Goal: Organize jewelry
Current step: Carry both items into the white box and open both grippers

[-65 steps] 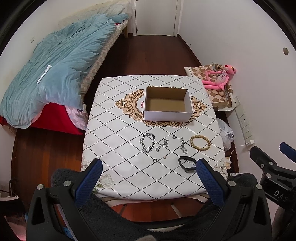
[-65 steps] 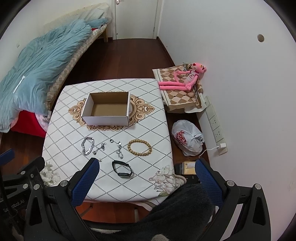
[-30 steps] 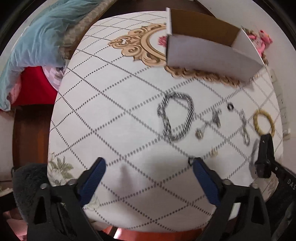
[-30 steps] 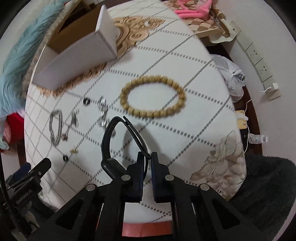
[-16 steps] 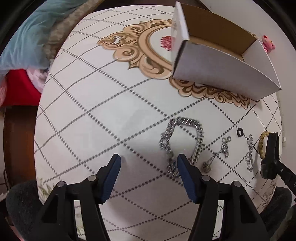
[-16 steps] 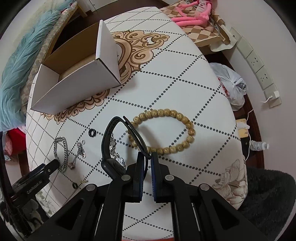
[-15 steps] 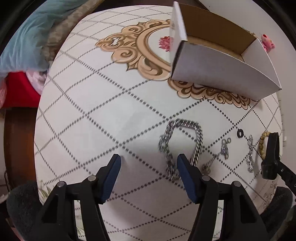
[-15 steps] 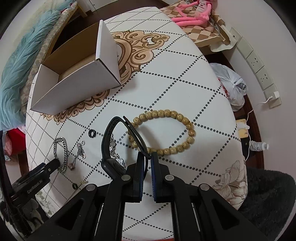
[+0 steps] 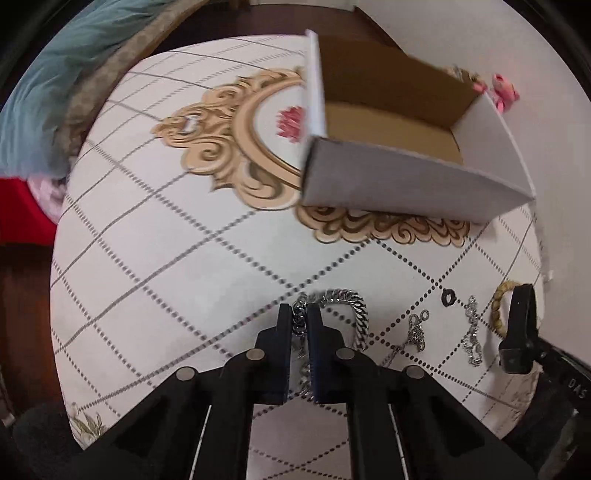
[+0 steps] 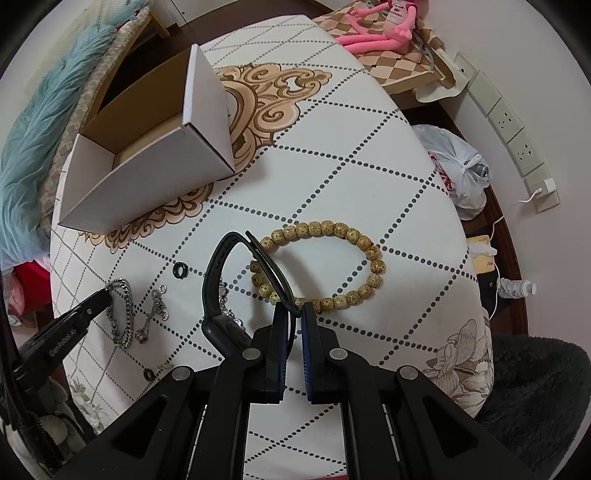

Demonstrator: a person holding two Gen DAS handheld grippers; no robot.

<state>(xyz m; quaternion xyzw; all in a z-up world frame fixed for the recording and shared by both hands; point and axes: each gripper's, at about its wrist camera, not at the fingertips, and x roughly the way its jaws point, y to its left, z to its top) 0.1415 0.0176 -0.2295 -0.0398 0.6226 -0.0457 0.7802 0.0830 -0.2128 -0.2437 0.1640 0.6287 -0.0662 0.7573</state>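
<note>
My left gripper [image 9: 295,317] is shut on the silver chain bracelet [image 9: 347,299], which lies on the tablecloth [image 9: 166,280]. My right gripper [image 10: 293,314] is shut on the black wristband [image 10: 218,280] and holds it just above the cloth, in front of the wooden bead bracelet [image 10: 321,262]. The black wristband also shows at the right of the left wrist view [image 9: 517,328]. An open white cardboard box [image 9: 406,155] stands behind the jewelry. Small silver pieces [image 9: 417,332] and a black ring [image 9: 448,296] lie between the two bracelets.
A second black ring [image 10: 149,374] lies near the table's front edge. A bed with a blue quilt [image 10: 33,122] is to the left. A plastic bag [image 10: 454,166], a pink plush toy [image 10: 376,26] and wall sockets [image 10: 513,125] are to the right.
My left gripper has closed its jaws on the silver chain bracelet. My right gripper still holds the black wristband and has hardly moved.
</note>
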